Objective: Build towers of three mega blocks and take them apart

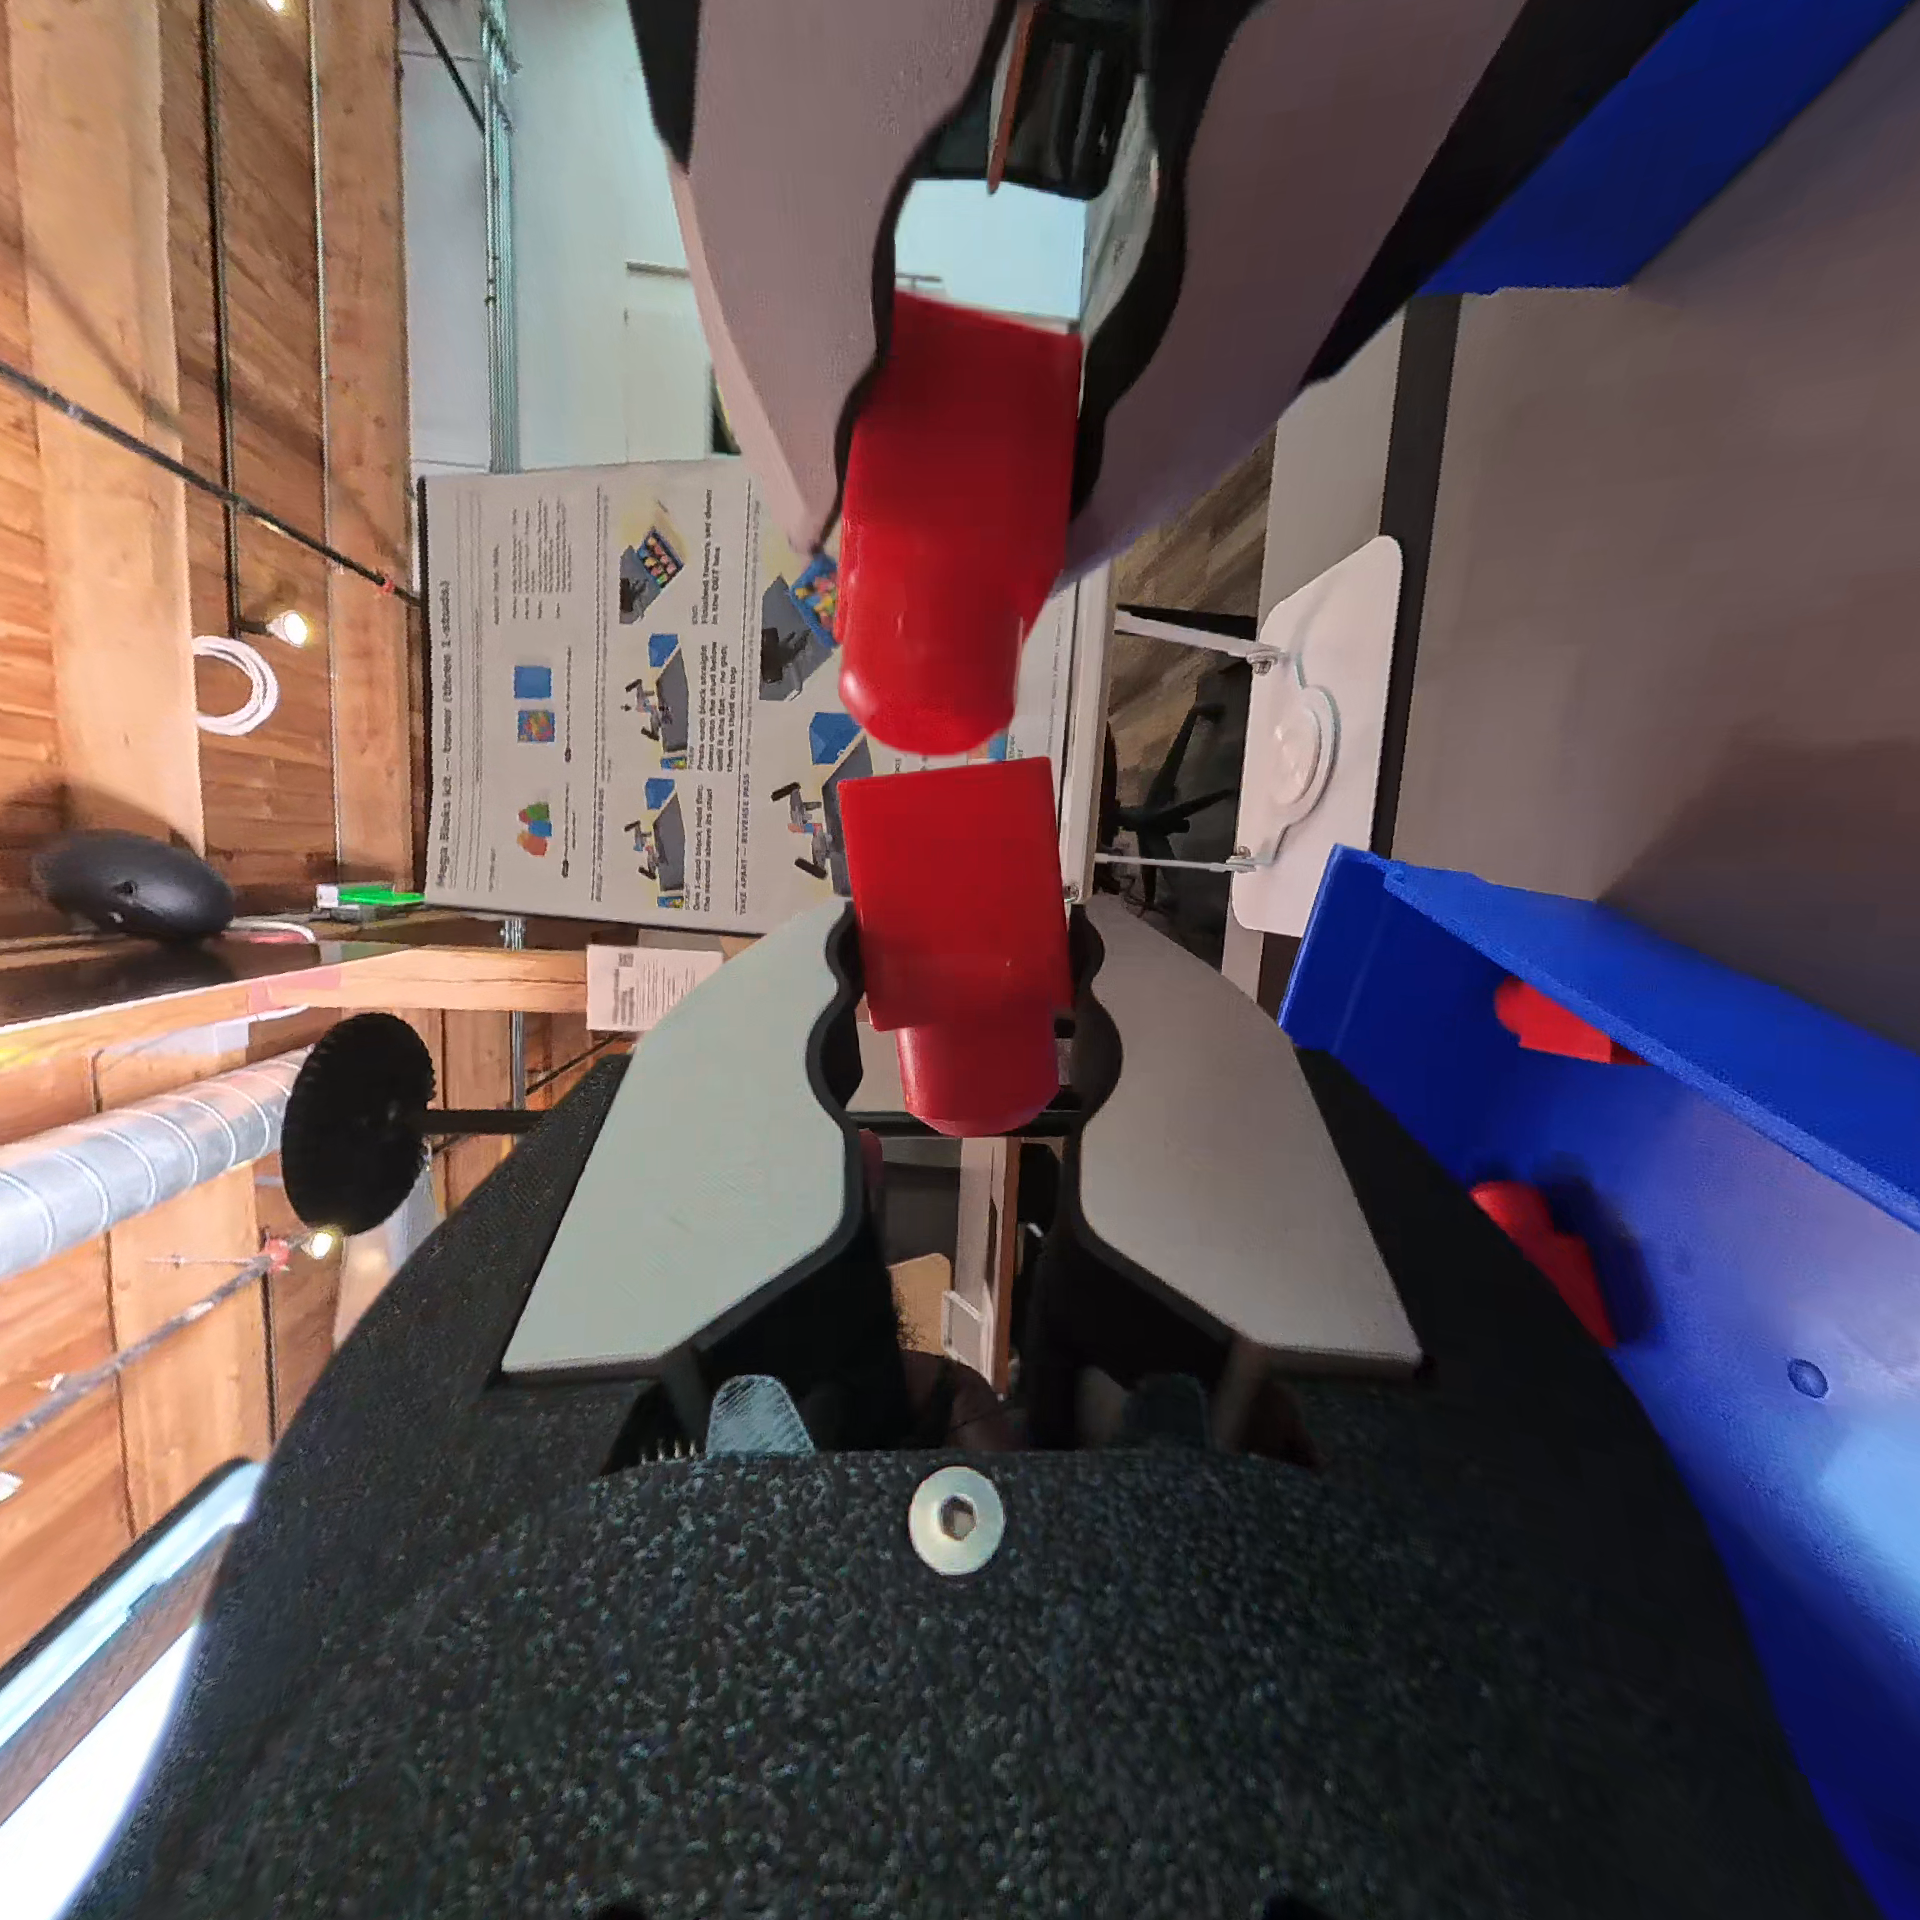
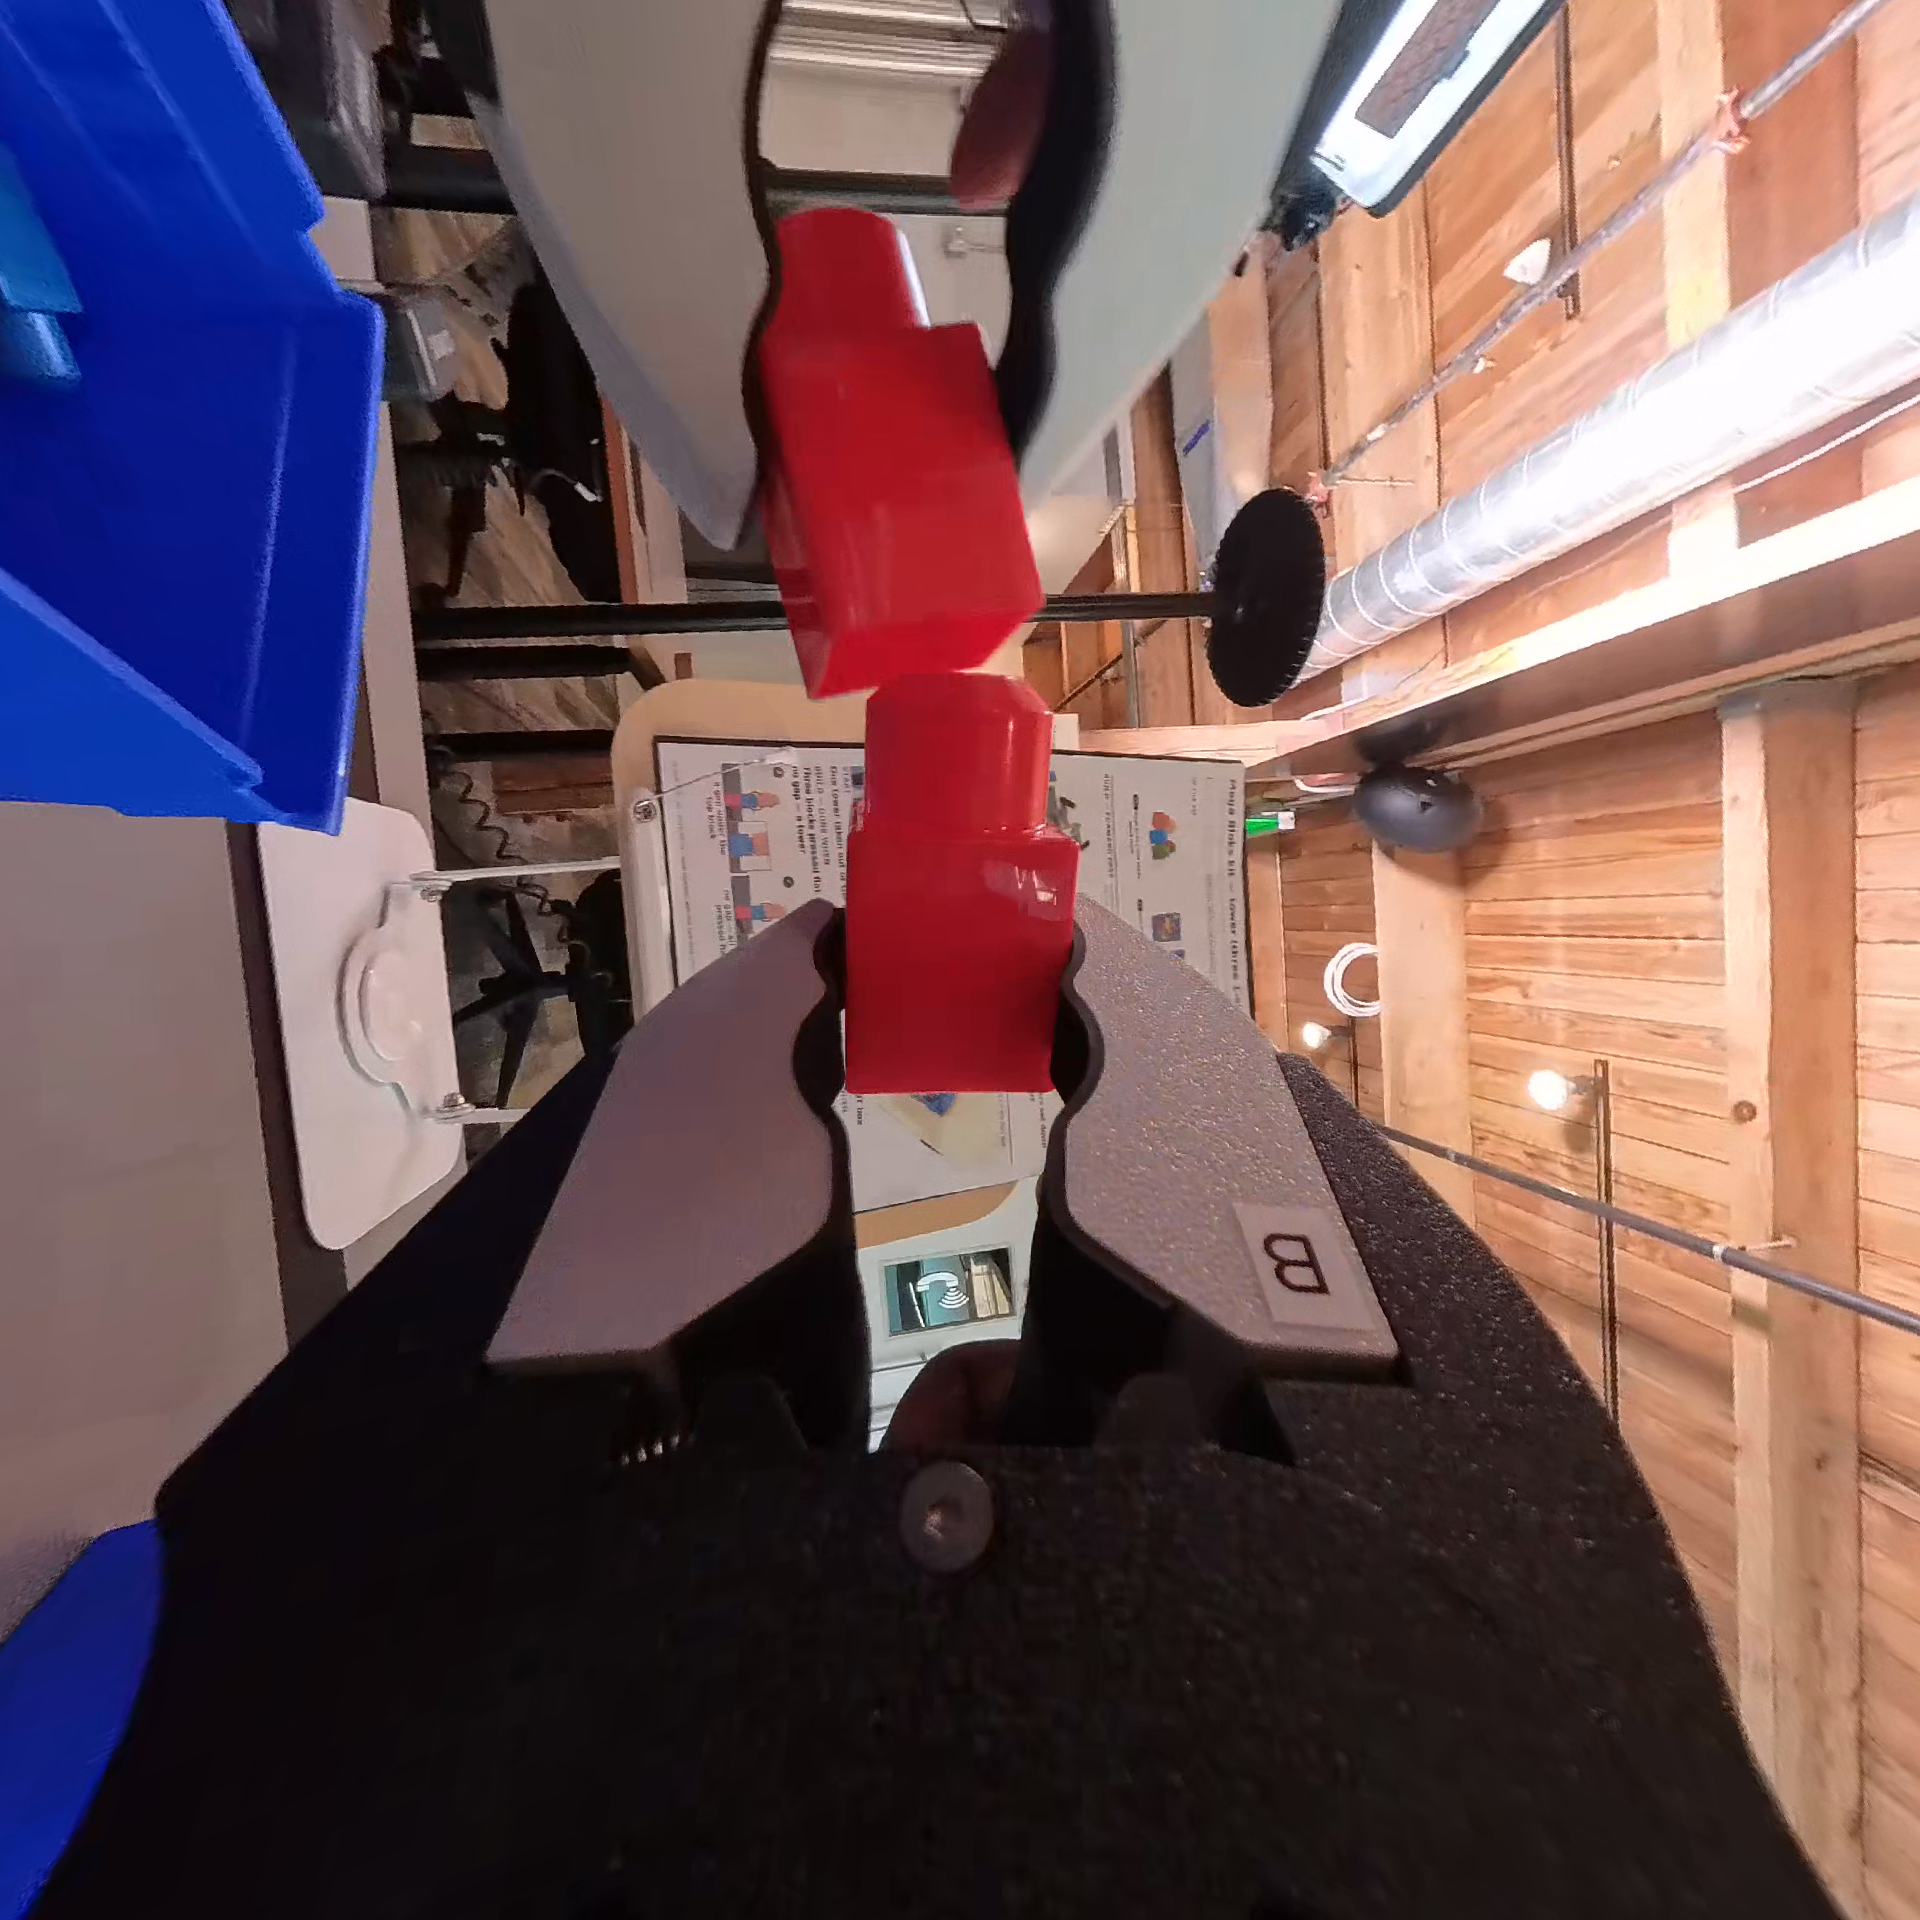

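Note:
My left gripper (image 1: 961,925) is shut on a red mega block (image 1: 956,894) whose stud points back at its camera. My right gripper (image 2: 951,935) is shut on a second red mega block (image 2: 951,987) whose stud (image 2: 956,748) points forward. The two grippers face each other in the air. In the left wrist view the right gripper (image 1: 951,499) holds its block (image 1: 956,520) with the stud just short of my block's open base. In the right wrist view the left gripper (image 2: 883,488) holds its block (image 2: 894,468) slightly tilted, its base at the stud's tip.
A blue bin (image 1: 1558,987) at the right holds two red blocks (image 1: 1548,1023). Another blue bin (image 2: 187,416) shows at the left. A white plate on a wire stand (image 1: 1309,727), an instruction poster (image 1: 603,686) and a black disc on a pole (image 2: 1262,597) stand behind. My right fingertips sit around 6 cm from my left ones.

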Motion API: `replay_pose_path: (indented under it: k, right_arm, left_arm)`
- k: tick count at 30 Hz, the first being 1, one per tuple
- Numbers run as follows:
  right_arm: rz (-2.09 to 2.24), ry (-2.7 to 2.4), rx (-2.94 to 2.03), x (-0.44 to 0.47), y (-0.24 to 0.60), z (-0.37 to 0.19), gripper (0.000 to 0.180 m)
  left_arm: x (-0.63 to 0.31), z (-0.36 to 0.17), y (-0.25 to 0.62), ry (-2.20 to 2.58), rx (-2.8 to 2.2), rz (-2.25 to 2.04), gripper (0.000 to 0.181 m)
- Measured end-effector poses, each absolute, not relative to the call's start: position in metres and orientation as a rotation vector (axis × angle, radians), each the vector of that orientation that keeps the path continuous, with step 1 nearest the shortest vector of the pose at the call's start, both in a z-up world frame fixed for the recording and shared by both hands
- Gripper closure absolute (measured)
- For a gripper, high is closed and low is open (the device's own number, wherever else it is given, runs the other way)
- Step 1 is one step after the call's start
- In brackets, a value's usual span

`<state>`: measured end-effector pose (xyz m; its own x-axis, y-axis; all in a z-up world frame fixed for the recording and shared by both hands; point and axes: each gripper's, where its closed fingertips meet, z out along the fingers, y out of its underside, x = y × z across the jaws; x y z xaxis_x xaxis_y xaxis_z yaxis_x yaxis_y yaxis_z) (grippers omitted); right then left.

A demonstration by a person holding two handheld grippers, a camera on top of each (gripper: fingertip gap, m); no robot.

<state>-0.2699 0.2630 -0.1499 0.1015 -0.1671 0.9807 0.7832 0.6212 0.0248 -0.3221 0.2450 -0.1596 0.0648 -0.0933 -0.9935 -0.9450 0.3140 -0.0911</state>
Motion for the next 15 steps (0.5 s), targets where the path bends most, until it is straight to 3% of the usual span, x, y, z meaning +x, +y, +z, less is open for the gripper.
replay_pose_path:
  k: [15]
  right_arm:
    - [-0.694, -1.399, -0.662, -0.270, 0.266, -0.170, 0.145]
  left_arm:
    - [-0.297, -0.172, 0.237, 1.474, -1.052, 0.865, 0.145]
